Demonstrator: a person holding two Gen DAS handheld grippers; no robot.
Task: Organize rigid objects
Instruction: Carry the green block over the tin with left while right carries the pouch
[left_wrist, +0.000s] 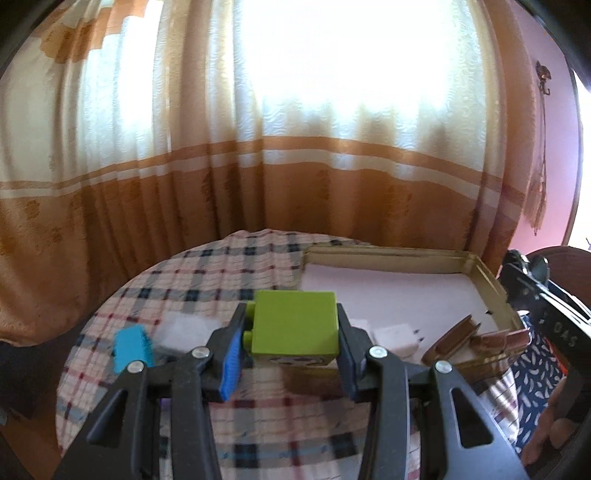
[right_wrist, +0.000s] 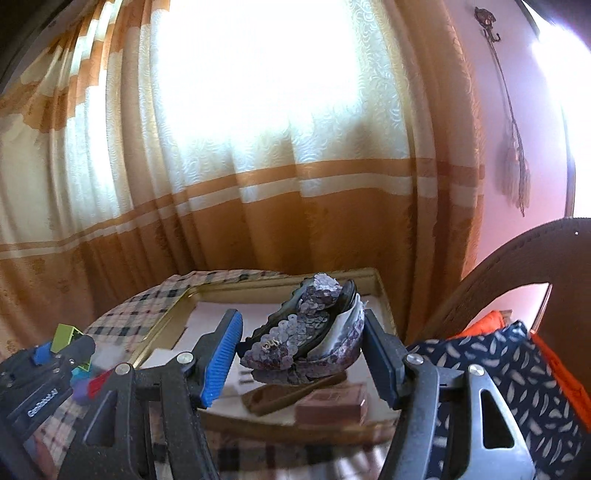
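My left gripper (left_wrist: 291, 350) is shut on a lime green block (left_wrist: 295, 325), held above the checked tablecloth (left_wrist: 207, 273). My right gripper (right_wrist: 299, 350) is shut on a grey sequinned purse (right_wrist: 303, 332), held over the shallow gold-rimmed tray (right_wrist: 380, 295). In the right wrist view the left gripper (right_wrist: 64, 347) shows at the far left with the green block (right_wrist: 66, 336). The tray (left_wrist: 491, 284) lies at the right in the left wrist view. A brown wallet (left_wrist: 480, 339) lies at its near edge, and that brown wallet (right_wrist: 295, 398) is below the purse.
A blue block (left_wrist: 131, 349) and white blocks (left_wrist: 395, 338) lie on the cloth near the left gripper. A small brown box (right_wrist: 332, 402) sits in the tray. Curtains hang behind the round table. A patterned cushion (right_wrist: 509, 373) and a chair back (right_wrist: 517, 251) are at the right.
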